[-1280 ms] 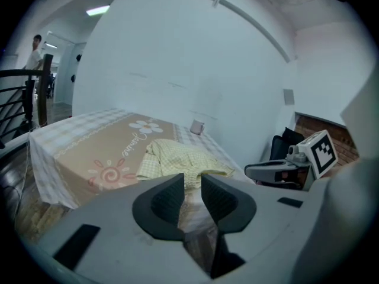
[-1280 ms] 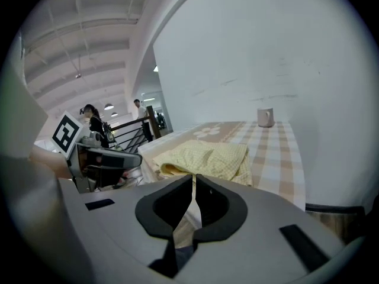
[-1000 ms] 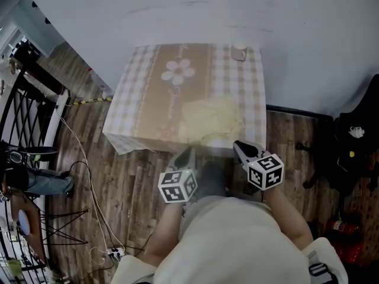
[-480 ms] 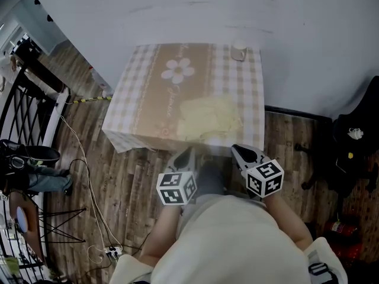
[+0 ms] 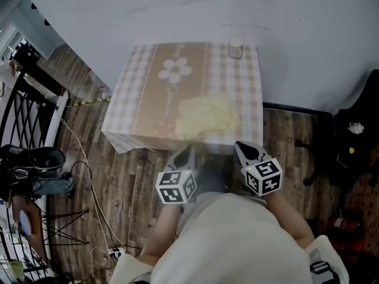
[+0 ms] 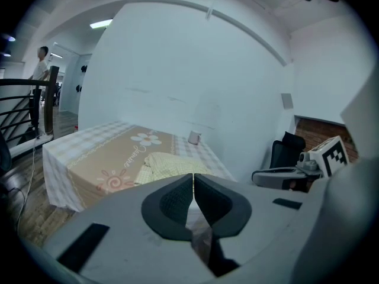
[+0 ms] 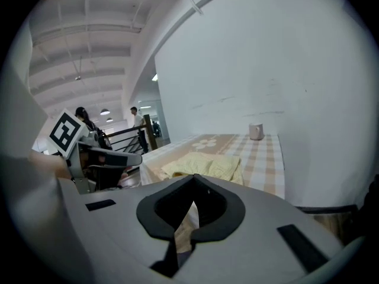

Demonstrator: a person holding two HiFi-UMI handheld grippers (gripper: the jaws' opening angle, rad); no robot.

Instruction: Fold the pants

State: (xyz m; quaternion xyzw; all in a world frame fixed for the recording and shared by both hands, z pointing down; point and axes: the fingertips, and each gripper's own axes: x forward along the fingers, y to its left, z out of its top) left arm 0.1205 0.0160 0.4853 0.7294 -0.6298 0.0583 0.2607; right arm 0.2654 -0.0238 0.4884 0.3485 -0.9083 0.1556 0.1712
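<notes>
The pale yellow pants (image 5: pixel 208 116) lie folded in a compact pile near the front edge of a table (image 5: pixel 142 93) with a checked, flower-print cloth. Both grippers hang in front of the table, short of its edge and clear of the cloth. My left gripper (image 5: pixel 188 151) is shut with nothing between its pads. My right gripper (image 5: pixel 240 147) is also shut and empty. In the left gripper view the left gripper (image 6: pixel 193 176) points at the pants (image 6: pixel 169 163). In the right gripper view the right gripper (image 7: pixel 192 179) points at the pants (image 7: pixel 204 164).
A small white cup (image 5: pixel 235 49) stands at the table's far right corner by the white wall. A black railing (image 5: pixel 23 99) and floor cables (image 5: pixel 89 188) are at the left, dark furniture (image 5: pixel 355 135) at the right. A person (image 6: pixel 40 70) stands beyond the railing.
Both grippers stay almost where they were in front of the table. The pants have not moved. The figure at the left edge of the head view has shifted.
</notes>
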